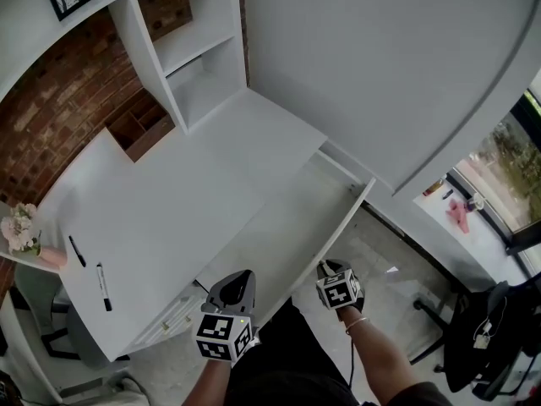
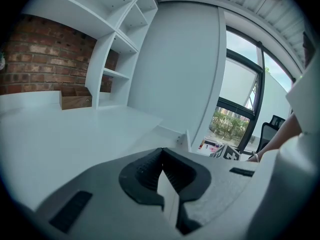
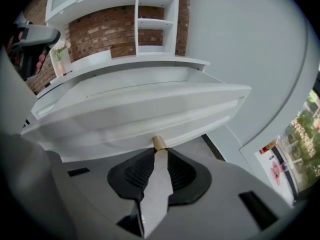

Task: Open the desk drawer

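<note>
The white desk (image 1: 161, 218) has its wide shallow drawer (image 1: 345, 218) pulled out toward me, and the inside looks bare. In the right gripper view the drawer front (image 3: 150, 109) fills the middle, with a small tan knob (image 3: 159, 142) under its lower edge. My right gripper (image 3: 159, 150) has its tips closed on that knob; in the head view it (image 1: 325, 270) sits at the drawer's front edge. My left gripper (image 1: 243, 276) hangs over the drawer's left end. Its jaws (image 2: 162, 154) meet at the tips with nothing between them.
Two pens (image 1: 103, 286) lie on the desk's left part, near a pot of flowers (image 1: 21, 227). A wooden organiser (image 1: 139, 129) and white shelves (image 1: 190, 57) stand at the back against a brick wall. Smaller drawers (image 1: 173, 315) sit under the desk's left side. A dark chair (image 1: 490, 328) stands at right.
</note>
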Motion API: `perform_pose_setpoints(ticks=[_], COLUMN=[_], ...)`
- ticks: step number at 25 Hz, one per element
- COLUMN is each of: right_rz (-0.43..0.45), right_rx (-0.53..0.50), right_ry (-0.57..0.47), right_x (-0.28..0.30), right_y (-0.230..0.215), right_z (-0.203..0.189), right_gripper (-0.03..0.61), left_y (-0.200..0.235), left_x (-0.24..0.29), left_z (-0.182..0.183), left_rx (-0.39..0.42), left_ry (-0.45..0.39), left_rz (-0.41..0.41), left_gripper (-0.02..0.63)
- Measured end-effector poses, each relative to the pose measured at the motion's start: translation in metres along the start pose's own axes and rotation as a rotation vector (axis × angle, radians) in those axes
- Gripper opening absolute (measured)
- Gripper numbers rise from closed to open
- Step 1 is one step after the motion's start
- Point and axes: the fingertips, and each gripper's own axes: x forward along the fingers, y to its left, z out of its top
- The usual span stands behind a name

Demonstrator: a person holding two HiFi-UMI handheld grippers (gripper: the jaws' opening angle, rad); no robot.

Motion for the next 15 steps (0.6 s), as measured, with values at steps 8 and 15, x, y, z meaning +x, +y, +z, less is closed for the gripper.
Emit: perform_pose_setpoints(ticks=[8, 15], right_rz=[-0.007, 0.011], right_rx=[0.121, 0.195], right_ry=[-0.117, -0.301], right_x=[-0.038, -0.094], right_y=[0.012, 0.031], right_z=[0.002, 0.028], right_gripper=[0.025, 0.014], left_y=[-0.013, -0.022], left_x=[-0.013, -0.03], left_z=[-0.005, -0.009], left_rx=[0.025, 0.034], left_ry=[-0.005, -0.021], left_rz=[-0.022, -0.021], left_gripper=[0.008, 0.008])
